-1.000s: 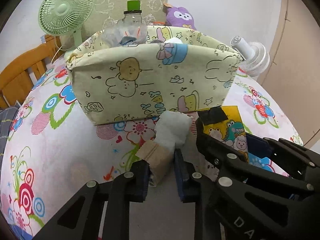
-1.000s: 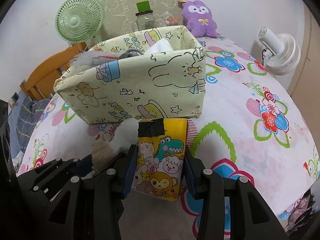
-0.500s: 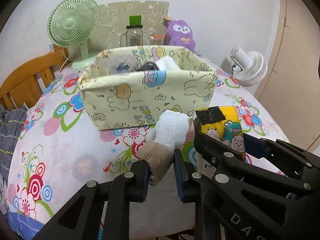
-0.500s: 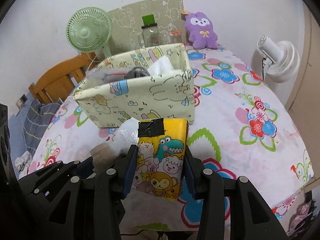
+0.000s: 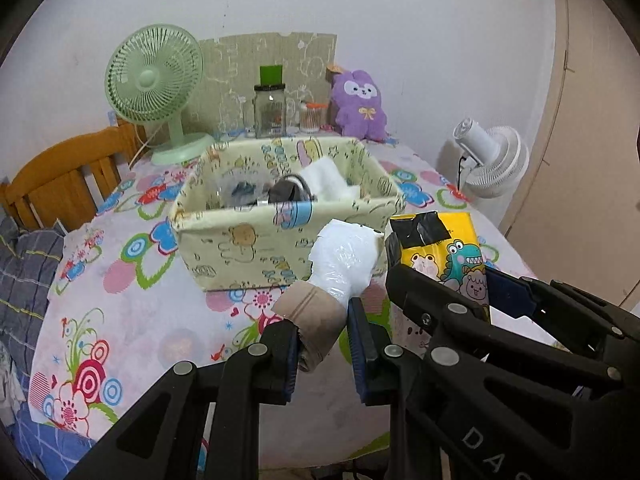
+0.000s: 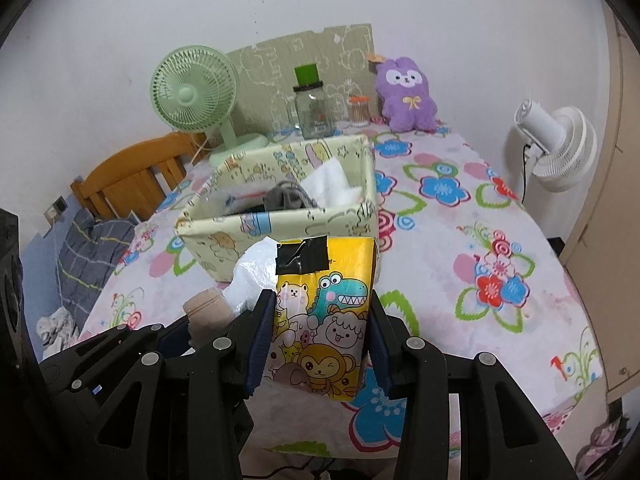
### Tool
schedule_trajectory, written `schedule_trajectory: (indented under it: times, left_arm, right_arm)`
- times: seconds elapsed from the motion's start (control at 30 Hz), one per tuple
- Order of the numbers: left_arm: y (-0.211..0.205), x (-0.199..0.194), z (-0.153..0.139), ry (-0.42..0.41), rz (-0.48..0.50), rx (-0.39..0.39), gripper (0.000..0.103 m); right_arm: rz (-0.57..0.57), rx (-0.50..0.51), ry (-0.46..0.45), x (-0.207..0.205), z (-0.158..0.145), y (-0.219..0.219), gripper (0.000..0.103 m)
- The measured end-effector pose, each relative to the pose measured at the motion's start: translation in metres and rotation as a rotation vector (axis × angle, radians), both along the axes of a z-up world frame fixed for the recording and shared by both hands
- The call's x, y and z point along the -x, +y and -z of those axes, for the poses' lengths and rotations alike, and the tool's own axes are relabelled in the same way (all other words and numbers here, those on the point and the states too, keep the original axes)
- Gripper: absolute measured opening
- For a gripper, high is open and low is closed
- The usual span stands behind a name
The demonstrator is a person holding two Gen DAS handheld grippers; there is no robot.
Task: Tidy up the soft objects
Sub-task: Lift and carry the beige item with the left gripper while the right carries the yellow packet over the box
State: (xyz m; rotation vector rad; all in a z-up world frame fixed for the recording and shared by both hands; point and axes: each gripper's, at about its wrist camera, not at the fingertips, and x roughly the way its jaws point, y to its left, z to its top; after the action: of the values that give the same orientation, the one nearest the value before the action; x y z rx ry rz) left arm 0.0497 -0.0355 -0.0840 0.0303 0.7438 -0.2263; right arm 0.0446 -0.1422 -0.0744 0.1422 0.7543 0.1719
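My left gripper (image 5: 322, 344) is shut on a beige sock roll (image 5: 314, 320) with a white plastic-wrapped bundle (image 5: 346, 260) on its far end, held in the air above the table. Beside it, my right gripper (image 6: 318, 336) is shut on a yellow cartoon tissue pack (image 6: 324, 308) with black tape on top; the same pack (image 5: 444, 248) shows at the right of the left wrist view. Ahead stands a pale yellow fabric basket (image 5: 248, 240) (image 6: 208, 232) that holds grey and white soft items.
A floral tablecloth (image 6: 460, 248) covers the table. At the back stand a green fan (image 5: 154, 84), a glass jar (image 5: 270, 112), a purple plush toy (image 5: 362, 104) and cardboard. A white fan (image 5: 490, 160) stands right, a wooden chair (image 5: 60, 176) left.
Both grippers have risen with their loads and drawn back from the basket, which now looks smaller and lower; its inside has come into view.
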Motion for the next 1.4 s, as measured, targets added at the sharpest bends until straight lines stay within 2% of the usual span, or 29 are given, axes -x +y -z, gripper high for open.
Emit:
schedule_trajectory:
  times: [0.7, 1.03, 1.4]
  left_arm:
    - [-0.007, 0.002, -0.063, -0.145, -0.025, -0.019, 0.021]
    - [-0.001, -0.01, -0.073, -0.166, -0.042, 0.003, 0.021]
    - [0.008, -0.047, -0.075, -0.167, -0.071, 0.025, 0.021]
  right_arm:
    - [-0.016, -0.002, -0.138, 0.002, -0.066, -0.01, 0.047]
    - [0.005, 0.027, -0.157, -0.011, -0.08, -0.006, 0.047]
    - [-0.025, 0.033, -0.168, -0.047, -0.084, 0.002, 0.047]
